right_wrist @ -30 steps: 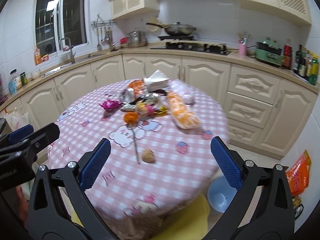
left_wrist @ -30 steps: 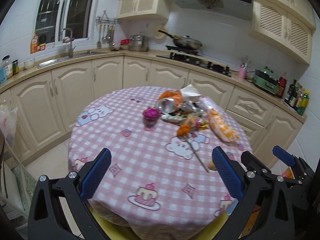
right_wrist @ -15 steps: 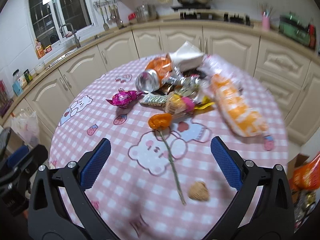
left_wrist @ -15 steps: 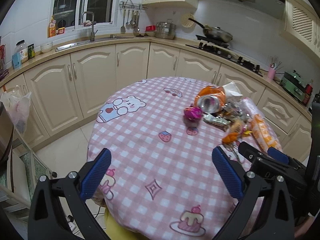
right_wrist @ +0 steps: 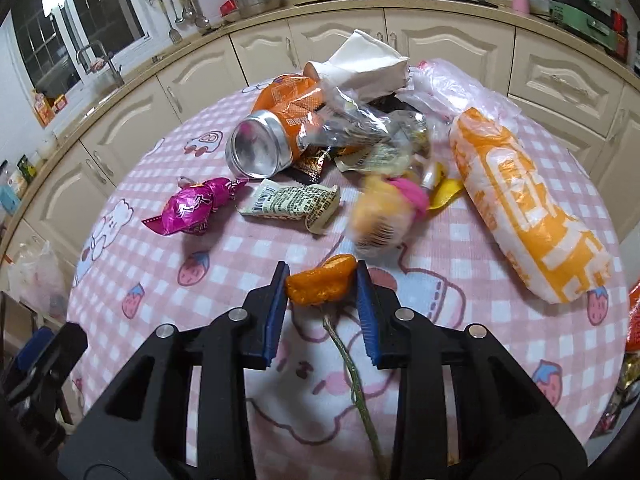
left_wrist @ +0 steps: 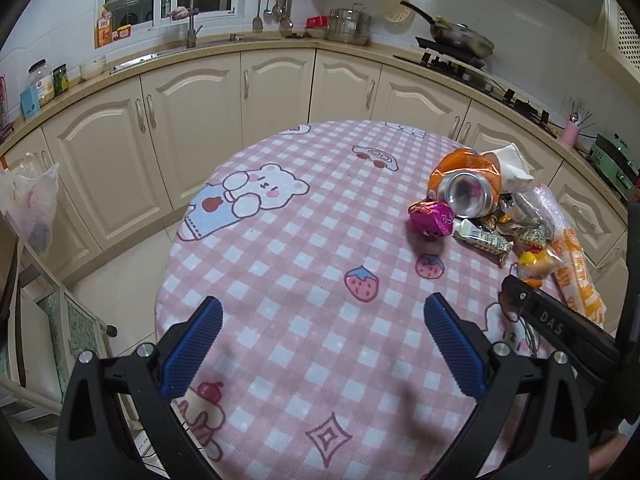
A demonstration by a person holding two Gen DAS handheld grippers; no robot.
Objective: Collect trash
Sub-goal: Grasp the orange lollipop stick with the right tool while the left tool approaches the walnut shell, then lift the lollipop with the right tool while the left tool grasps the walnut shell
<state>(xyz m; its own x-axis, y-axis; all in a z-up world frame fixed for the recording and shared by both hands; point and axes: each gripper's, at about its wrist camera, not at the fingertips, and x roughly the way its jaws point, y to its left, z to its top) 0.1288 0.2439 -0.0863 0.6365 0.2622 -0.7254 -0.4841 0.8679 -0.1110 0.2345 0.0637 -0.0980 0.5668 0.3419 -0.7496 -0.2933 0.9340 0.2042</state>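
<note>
The right claw (right_wrist: pixel 321 286) is closing on the wilted orange flower (right_wrist: pixel 320 284); a second ago its jaws stood fully wide above the desk (right_wrist: pixel 460 420). The pads now bracket the flower head, which lies on the desk with its stem (right_wrist: pixel 352 372) trailing back between the jaws. The left claw (left_wrist: pixel 320 354) hangs fully open and empty over bare cloth. Judgement: first trash item nearly secured; the remaining pile, including the can (right_wrist: pixel 260 148), awaits collection.

Pink and white checked surface (right_wrist: pixel 460 360). Orange flower (right_wrist: pixel 320 286), shiny pink wrapper (right_wrist: pixel 192 210). Orange and white bag (right_wrist: pixel 528 216), silver can (right_wrist: pixel 260 148).
</note>
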